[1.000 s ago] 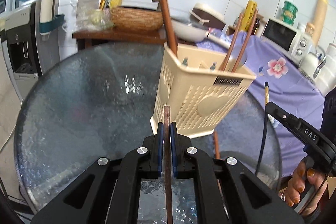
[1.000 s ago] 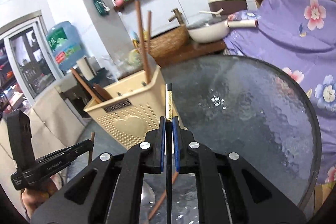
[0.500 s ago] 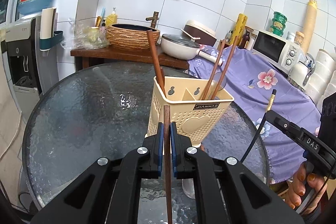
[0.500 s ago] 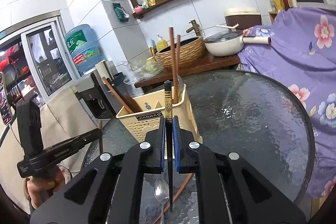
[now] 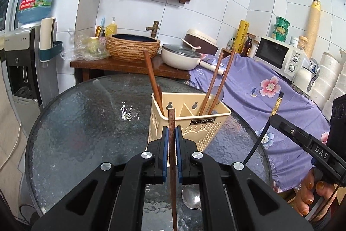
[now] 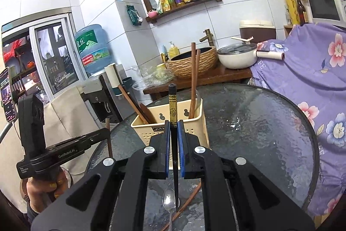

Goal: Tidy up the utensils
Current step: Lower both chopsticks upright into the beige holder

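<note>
My left gripper has its fingers pinched narrow on a brown chopstick, and my right gripper is pinched the same way on a black chopstick with gold lettering. Both sticks stand nearly upright in the grip, upper ends just short of the cream holder on the glass worktop.

To do this well, I'd carry each stick above the rim, hang its lower end over an open compartment clear of the three brown sticks already leaning there, then lower before letting go. Which compartment suits the black one I can't quite judge from here.

Both hands are held above the worktop, grippers angled gently downward toward the holder. A spoon and another brown stick lie below, waiting.
</note>
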`<state>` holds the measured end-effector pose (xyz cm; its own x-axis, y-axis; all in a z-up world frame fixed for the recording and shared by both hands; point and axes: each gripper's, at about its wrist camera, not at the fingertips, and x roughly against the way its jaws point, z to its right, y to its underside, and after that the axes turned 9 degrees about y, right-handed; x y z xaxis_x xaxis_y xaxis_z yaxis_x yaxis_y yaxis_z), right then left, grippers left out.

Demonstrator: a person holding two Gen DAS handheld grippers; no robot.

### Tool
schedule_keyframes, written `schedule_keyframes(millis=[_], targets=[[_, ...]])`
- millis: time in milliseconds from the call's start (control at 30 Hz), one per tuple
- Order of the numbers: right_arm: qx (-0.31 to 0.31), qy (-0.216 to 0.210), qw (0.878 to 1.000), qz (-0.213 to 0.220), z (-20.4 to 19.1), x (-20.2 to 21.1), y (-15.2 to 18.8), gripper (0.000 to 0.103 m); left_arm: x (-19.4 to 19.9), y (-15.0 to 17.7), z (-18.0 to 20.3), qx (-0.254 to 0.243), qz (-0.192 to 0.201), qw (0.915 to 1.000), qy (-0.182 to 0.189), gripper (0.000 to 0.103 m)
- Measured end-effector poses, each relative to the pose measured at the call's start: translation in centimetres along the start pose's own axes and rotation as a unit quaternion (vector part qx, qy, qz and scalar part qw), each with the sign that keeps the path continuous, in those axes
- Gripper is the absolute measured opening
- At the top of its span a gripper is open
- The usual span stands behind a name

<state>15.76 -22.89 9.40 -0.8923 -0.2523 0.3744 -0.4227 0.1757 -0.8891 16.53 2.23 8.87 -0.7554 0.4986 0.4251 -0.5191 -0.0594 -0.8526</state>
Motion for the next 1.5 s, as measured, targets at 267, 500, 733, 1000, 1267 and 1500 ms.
schedule_keyframes(millis=[267, 500, 733, 1000, 1267, 1500], targets=[[0.009, -0.015, 1.0, 0.006, -0.8, 0.5, -1.7, 0.007, 1.3, -1.4, 0.7, -0.01, 0.016, 0.9997, 0.018, 0.006], [0.029, -0.025, 0.999, 0.02, -2.2, 1.2, -4.3, 0.007, 2.9, -3.5, 2.2, -0.036, 0.042, 0.9982, 0.024, 0.006], [0.052, -0.03, 0.997, 0.047, -3.9, 2.0, -7.9, 0.007, 4.8, -7.1, 4.1, -0.068, 0.076, 0.9941, 0.036, 0.006], [0.062, -0.019, 0.994, 0.089, -5.8, 2.2, -13.7, 0.007, 6.6, -13.3, 6.4, -0.092, 0.137, 0.986, 0.025, 0.006], [0.065, 0.014, 0.99, 0.128, -5.9, -0.2, -15.1, 0.007, 4.2, -15.7, 5.7, -0.077, 0.162, 0.9836, -0.015, 0.006], [0.06, 0.035, 0.991, 0.118, -4.4, -3.7, -12.0, 0.007, -0.3, -13.0, 3.6, -0.055, 0.141, 0.9878, -0.038, 0.006]])
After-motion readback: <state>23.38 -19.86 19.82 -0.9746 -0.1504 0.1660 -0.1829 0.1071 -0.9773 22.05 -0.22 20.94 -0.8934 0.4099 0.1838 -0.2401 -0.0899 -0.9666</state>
